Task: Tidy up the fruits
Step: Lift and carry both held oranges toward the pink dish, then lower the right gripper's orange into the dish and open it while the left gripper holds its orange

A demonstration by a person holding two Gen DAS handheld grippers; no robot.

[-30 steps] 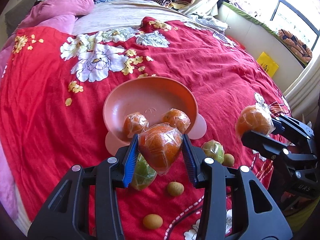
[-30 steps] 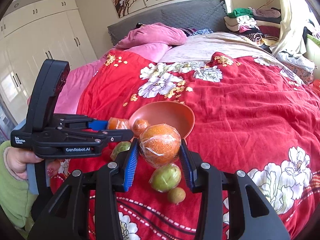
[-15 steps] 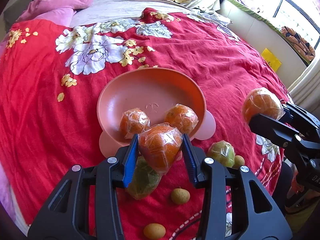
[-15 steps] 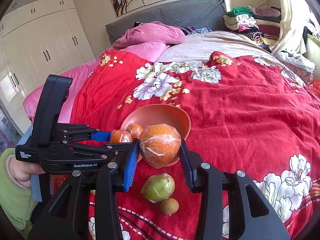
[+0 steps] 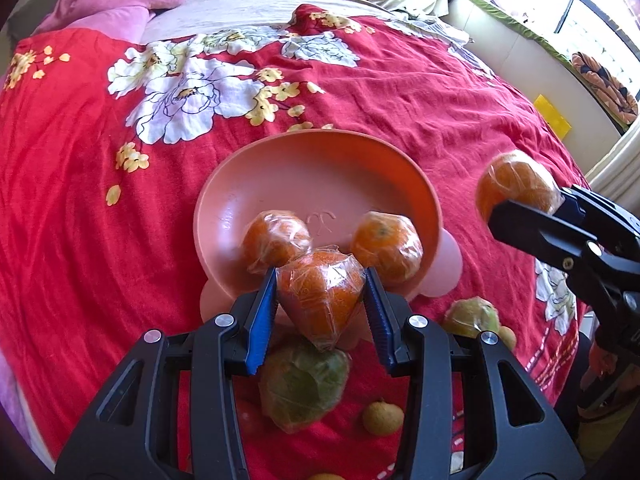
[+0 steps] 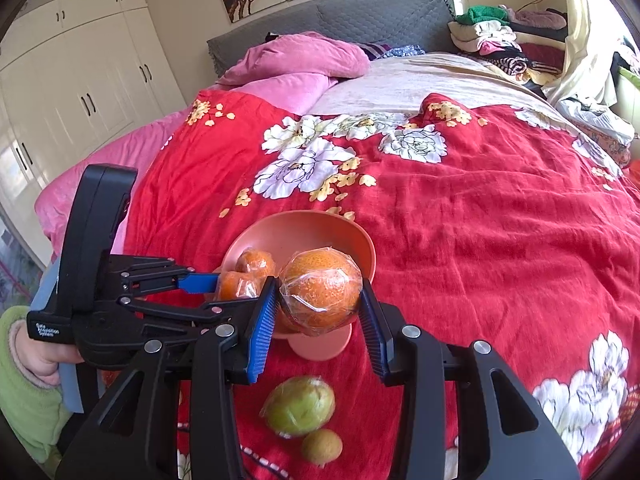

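Claws (image 5: 320, 300) (image 6: 318, 300) each still clamped on a wrapped orange (image 5: 320, 298) (image 6: 320, 292), now nearer the pink bowl (image 5: 320, 148).

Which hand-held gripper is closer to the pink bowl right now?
Left. The left hand-held gripper holds its wrapped orange at the pink bowl's near rim. The right hand-held gripper holds its orange off to the bowl's right side.

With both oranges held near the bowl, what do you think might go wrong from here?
The left hand-held gripper grips its wrapped orange through slick, loose film, so it may slip. The pink bowl sits on soft, wrinkled bedding and already holds two oranges; another drop might tip it or bounce fruit out.
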